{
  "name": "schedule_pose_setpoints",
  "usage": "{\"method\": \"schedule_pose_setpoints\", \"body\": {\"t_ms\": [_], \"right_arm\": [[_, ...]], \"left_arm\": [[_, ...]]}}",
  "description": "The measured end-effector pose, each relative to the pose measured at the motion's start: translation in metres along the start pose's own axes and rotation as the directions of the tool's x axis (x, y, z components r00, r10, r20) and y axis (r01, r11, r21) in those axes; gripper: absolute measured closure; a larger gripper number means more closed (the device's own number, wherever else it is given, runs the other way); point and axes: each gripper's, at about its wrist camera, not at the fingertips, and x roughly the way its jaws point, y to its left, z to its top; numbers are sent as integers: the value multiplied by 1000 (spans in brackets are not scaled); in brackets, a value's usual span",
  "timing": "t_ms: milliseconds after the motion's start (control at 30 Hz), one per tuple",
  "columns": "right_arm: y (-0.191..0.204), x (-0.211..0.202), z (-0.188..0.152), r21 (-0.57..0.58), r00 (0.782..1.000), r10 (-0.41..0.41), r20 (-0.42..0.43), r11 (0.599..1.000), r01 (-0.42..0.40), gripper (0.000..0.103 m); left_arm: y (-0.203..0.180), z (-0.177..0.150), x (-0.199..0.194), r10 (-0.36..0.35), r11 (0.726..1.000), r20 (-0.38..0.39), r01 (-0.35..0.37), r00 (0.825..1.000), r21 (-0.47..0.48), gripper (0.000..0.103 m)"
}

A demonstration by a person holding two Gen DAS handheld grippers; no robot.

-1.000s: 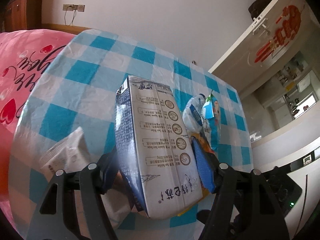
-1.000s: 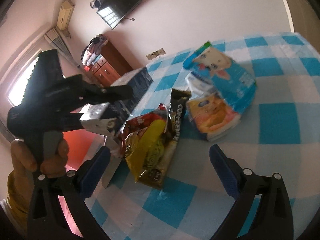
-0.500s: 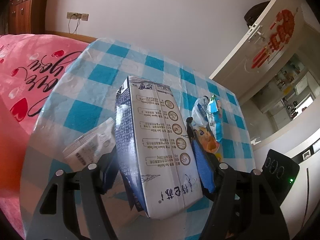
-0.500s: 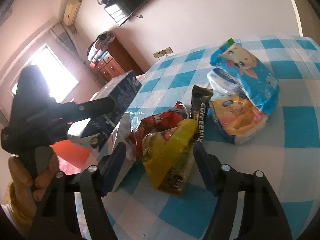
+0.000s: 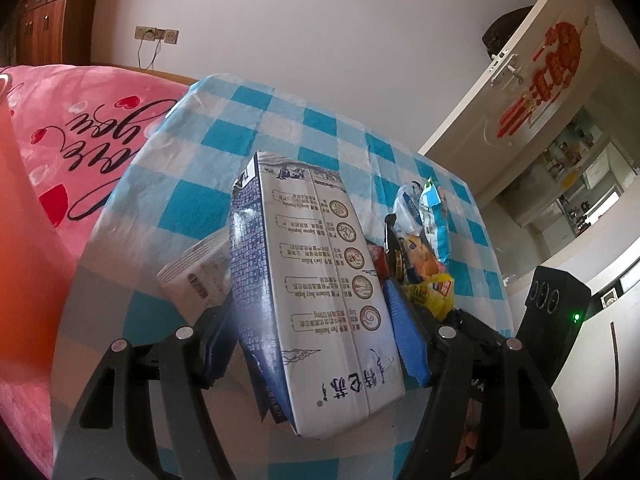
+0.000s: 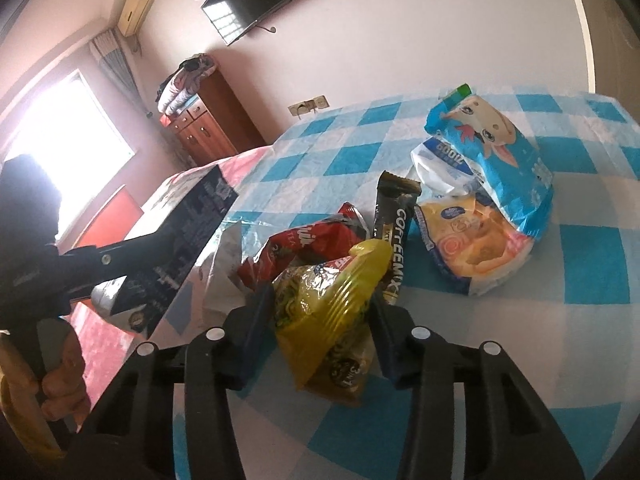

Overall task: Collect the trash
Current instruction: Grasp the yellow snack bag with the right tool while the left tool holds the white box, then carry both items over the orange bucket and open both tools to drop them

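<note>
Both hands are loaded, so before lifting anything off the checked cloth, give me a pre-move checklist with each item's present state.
1. Left gripper clamped on the milk carton: ok, carton sits between both pads.
2. Right gripper closed on the yellow snack bag: ok, pads press its sides.
3. Yellow bag free of the red wrapper and coffee mix sachet: cannot tell, they overlap.
4. Carton clear of the table: ok in the right wrist view.
5. Trash bin located: not ok, none in view.
6. Blue bag still to collect: ok, untouched.
</note>
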Motion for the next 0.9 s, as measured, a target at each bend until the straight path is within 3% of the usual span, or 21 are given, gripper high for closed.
{"method": "schedule_pose_setpoints", "body": {"t_ms": [367, 700, 900], "right_arm": [[25, 4, -8, -53, 996, -57, 69, 997, 60, 64], [4, -13, -8, 87, 996, -32, 89, 996, 24, 73], [8, -40, 3, 113, 985, -86, 147, 991, 70, 74]], "left_arm": [[15, -15, -17, -21, 1000, 23, 20, 1000, 8, 34], [20, -26, -30, -67, 997, 38, 66, 997, 30, 34], [21, -30, -38, -103, 994, 54, 101, 993, 43, 34]]}}
